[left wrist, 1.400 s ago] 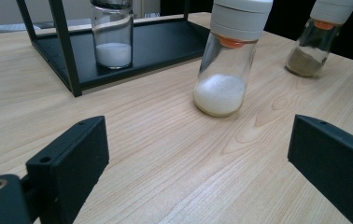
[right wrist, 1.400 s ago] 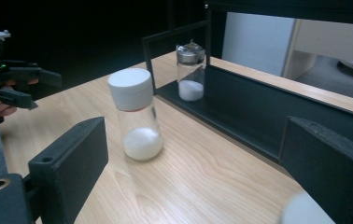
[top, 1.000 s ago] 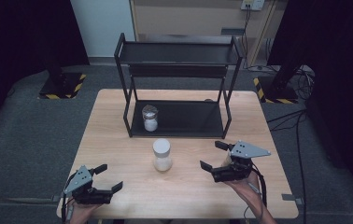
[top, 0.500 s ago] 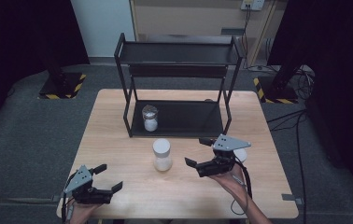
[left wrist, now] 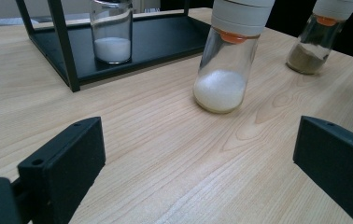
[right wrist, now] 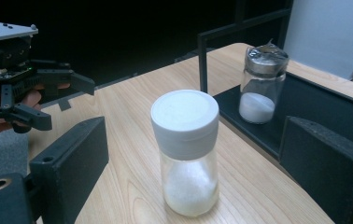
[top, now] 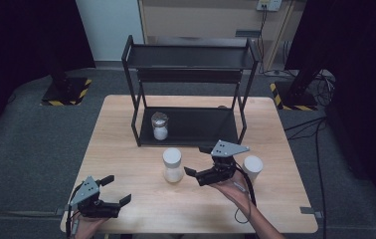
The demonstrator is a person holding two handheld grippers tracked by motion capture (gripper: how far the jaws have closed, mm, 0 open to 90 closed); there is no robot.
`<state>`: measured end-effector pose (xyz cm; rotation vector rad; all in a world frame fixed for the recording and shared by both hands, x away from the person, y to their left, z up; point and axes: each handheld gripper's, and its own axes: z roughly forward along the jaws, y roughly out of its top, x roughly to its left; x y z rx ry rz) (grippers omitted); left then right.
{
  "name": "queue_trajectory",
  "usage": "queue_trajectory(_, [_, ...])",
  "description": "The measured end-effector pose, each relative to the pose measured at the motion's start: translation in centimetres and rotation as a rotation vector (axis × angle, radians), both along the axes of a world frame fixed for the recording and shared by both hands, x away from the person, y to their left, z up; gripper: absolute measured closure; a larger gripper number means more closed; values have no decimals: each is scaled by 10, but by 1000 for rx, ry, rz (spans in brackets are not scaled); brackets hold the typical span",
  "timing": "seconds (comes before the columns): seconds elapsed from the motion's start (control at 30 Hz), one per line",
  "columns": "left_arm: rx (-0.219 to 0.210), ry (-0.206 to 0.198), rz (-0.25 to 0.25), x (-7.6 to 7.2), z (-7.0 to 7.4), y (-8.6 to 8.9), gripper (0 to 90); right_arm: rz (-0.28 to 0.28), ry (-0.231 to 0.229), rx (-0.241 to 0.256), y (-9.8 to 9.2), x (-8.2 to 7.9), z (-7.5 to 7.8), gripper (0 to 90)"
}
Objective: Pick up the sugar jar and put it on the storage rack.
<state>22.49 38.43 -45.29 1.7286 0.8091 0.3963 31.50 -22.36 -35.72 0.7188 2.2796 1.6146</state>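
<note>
At the near-left corner of the wooden tabletop (top: 126, 124), the left gripper (top: 107, 195) rests with fingers released. Centrally, the white-capped jar (top: 172, 165) stands upright, apart from the right gripper (top: 197, 162), fingers spread toward it. Risk: off-centre closure could tip it. Behind stands a black rack (top: 191, 57); surroundings dark.

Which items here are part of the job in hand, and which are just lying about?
In the job:
- white-capped glass shaker of white powder
- right gripper, jaws open toward it
- black metal two-tier shelf

Lying about:
- metal-topped glass jar on the lower shelf
- white-capped shaker of brown powder
- left gripper
</note>
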Motion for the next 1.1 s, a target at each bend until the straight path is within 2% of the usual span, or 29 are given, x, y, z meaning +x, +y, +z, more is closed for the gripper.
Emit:
queue_trajectory(0.5, [0, 13, -9, 2, 0, 0, 8, 39, 28, -16, 30, 23, -8, 91])
queue_trajectory(0.8, [-1, 19, -14, 3, 0, 0, 9, 53, 48, -41, 50, 37, -20, 118])
queue_trajectory(1.1, [0, 18, -19, 3, 0, 0, 9, 52, 59, -47, 58, 46, -29, 147])
